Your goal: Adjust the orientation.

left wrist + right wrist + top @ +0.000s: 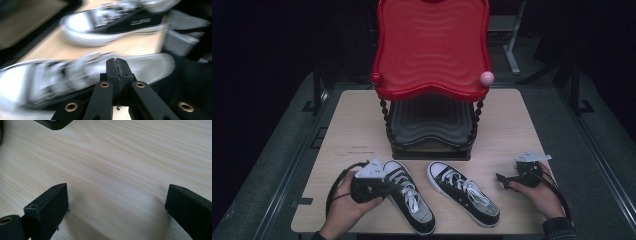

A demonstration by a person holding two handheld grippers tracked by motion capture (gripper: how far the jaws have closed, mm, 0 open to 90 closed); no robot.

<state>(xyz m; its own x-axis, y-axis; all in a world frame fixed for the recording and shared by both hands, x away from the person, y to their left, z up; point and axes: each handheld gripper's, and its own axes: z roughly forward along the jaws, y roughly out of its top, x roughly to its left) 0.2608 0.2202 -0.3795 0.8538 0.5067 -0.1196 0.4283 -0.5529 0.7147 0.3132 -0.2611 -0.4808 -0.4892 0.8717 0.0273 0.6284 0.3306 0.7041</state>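
Two black sneakers with white laces and white toe caps lie side by side on the wooden table, the left one [409, 197] and the right one [464, 195]. My left gripper [386, 189], held in the left hand, rests against the outer side of the left sneaker. In the left gripper view its jaws [117, 63] are pressed together with nothing between them, and both sneakers are blurred: the near one [50, 75] and the far one [112, 20]. My right gripper [503, 178] hovers to the right of the right sneaker, open [117, 195] over bare wood.
A two-tier rack stands at the table's middle back, with a red wavy tray [432, 45] on top and a black tray [432, 125] below. A corner of its black base [53, 123] is in the right gripper view. Bare table [512, 125] lies on either side.
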